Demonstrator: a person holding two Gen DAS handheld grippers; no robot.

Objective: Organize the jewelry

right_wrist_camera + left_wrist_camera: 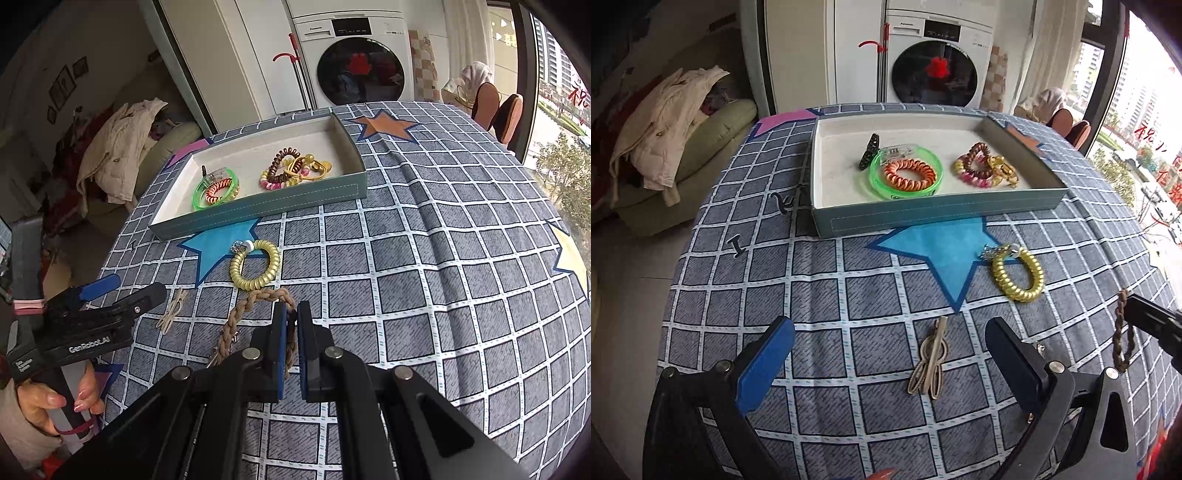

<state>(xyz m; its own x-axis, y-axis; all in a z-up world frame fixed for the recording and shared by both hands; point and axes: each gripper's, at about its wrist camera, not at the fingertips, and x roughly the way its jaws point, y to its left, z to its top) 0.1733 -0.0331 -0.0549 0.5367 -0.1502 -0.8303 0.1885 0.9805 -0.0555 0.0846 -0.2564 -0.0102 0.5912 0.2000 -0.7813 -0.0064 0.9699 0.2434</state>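
Beige plastic hair clip (932,360) lies flat on the grey checked tablecloth (827,288), nearest of all, between the wide-spread blue pads of the left gripper (890,354), which do not touch it. To take it well, I judge the left gripper should sink until both pads straddle the clip's narrow waist, then close square across it, since so thin a piece will slip out of a high pinch.

Just right of it, the right gripper (291,314) is pressed together on a tan braided cord bracelet (251,306), whose loop trails onto the cloth. It should be lifted clear before it travels, or the cord may drag the yellow spiral coil bracelet (255,269) lying just beyond, partly on a blue star patch (221,243).

Farther off stands the shallow blue-grey tray with a cream lining (923,214), holding a green translucent bangle (905,173) around an orange coil, a small black clip, and a heap of brown, pink and yellow coils; its left part is bare, good room for both pieces.

Readable writing: "GenRobot.AI" on the left gripper's body, and a Panasonic-like name, too small to be sure, on the far white washing machine (351,55).
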